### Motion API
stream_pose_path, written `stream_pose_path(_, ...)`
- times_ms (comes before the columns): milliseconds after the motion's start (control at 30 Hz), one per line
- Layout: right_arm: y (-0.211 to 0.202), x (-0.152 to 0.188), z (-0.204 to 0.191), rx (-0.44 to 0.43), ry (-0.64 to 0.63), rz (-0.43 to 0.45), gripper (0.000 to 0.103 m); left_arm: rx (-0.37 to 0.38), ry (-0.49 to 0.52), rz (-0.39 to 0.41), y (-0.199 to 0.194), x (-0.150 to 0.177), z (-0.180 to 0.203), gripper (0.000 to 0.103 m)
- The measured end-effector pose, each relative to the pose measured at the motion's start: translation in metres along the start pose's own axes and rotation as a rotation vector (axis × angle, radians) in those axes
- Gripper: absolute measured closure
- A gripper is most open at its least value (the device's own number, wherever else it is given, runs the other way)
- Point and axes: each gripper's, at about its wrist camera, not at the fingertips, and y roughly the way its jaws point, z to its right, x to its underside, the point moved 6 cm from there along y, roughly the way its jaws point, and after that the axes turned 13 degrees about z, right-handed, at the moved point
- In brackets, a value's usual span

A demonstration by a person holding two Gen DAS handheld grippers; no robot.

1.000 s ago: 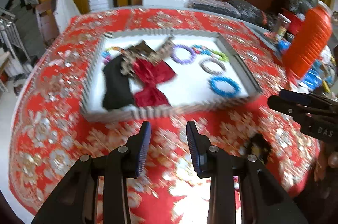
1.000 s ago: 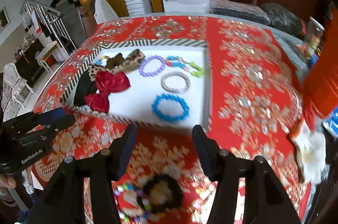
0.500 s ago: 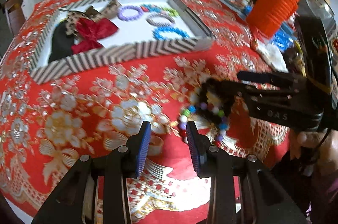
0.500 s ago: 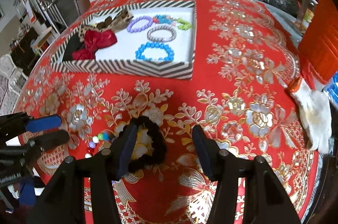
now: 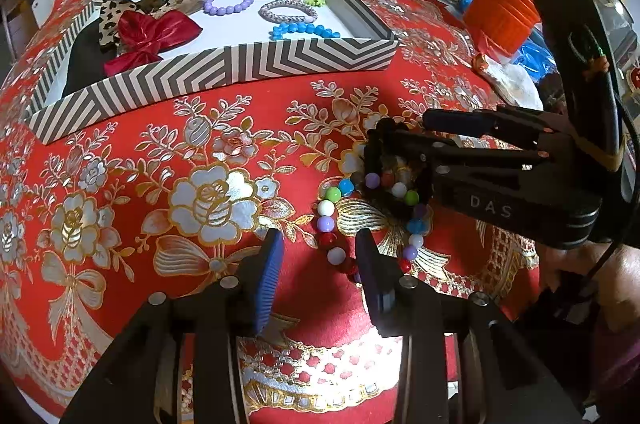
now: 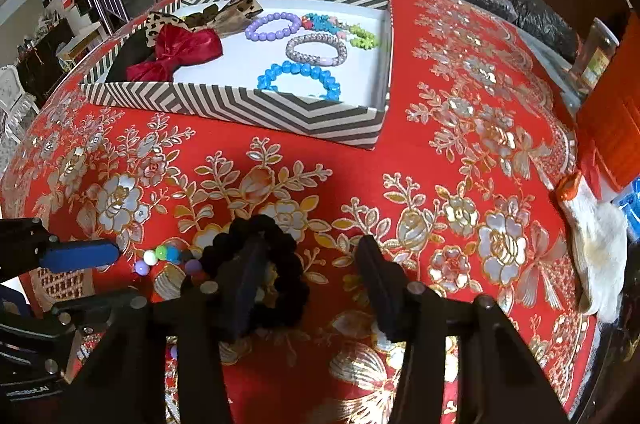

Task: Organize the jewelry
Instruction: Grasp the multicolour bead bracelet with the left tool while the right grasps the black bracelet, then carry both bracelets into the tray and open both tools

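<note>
While both tools hang over bench's near edge, glossy multicoloured bead string (image 5: 334, 220) lies looped on red gold-embroidered cloth (image 5: 160, 151), overlapping fuzzy black ring-shaped scrunchie (image 6: 280, 264). Left tool (image 5: 318, 256) part-open, straddling beads, not pinching. Right tool (image 6: 308, 264) just been closing, one finger inside scrunchie ring, unclamped.

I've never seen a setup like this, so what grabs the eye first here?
Probably the red tablecloth with gold and silver flowers. On it, toward the back, a zigzag-striped box holds a red bow and bead bracelets. At the near edge, a multicoloured bead bracelet and black scrunchie lie overlapping.
</note>
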Motion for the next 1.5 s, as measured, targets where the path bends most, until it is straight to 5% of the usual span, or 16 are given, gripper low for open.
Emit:
stream_pose_path(333, -0.001, -0.003, 0.017, -0.007, 0.097, 0.025, 0.059, 0.039, -0.077, -0.021, -0.006, 0.001, -0.018, 0.068)
stream_pose_path(667, -0.001, -0.002, 0.018, -0.013, 0.110, 0.035, 0.060, 0.011, 0.008, -0.037, 0.010, -0.008, 0.007, 0.066)
stream_pose_path(733, -0.001, -0.002, 0.018, 0.001, 0.093, 0.037, 0.074, -0.001, 0.025, -0.024, 0.012, -0.009, 0.010, 0.066)
stream_pose_path(767, 0.000, -0.002, 0.017, -0.006, 0.092, 0.037, 0.092, -0.006, 0.046, -0.010, 0.012, -0.009, 0.012, 0.068)
stream_pose_path(800, -0.001, -0.002, 0.018, -0.012, 0.101, 0.036, 0.095, -0.015, 0.083, 0.005, 0.013, -0.008, 0.014, 0.081)
stream_pose_path(833, -0.002, -0.002, 0.019, -0.021, 0.116, 0.038, 0.095, -0.012, 0.110, 0.010, 0.015, -0.007, 0.016, 0.097)
stream_pose_path(1167, -0.044, -0.029, 0.023, -0.067, 0.165, 0.167, 0.095, 0.033, 0.022, 0.061, -0.014, -0.030, -0.012, 0.097)
stream_pose_path(1500, -0.069, -0.061, 0.017, -0.094, 0.144, 0.232, 0.095, -0.029, 0.062, 0.190, -0.055, -0.083, -0.032, 0.097)
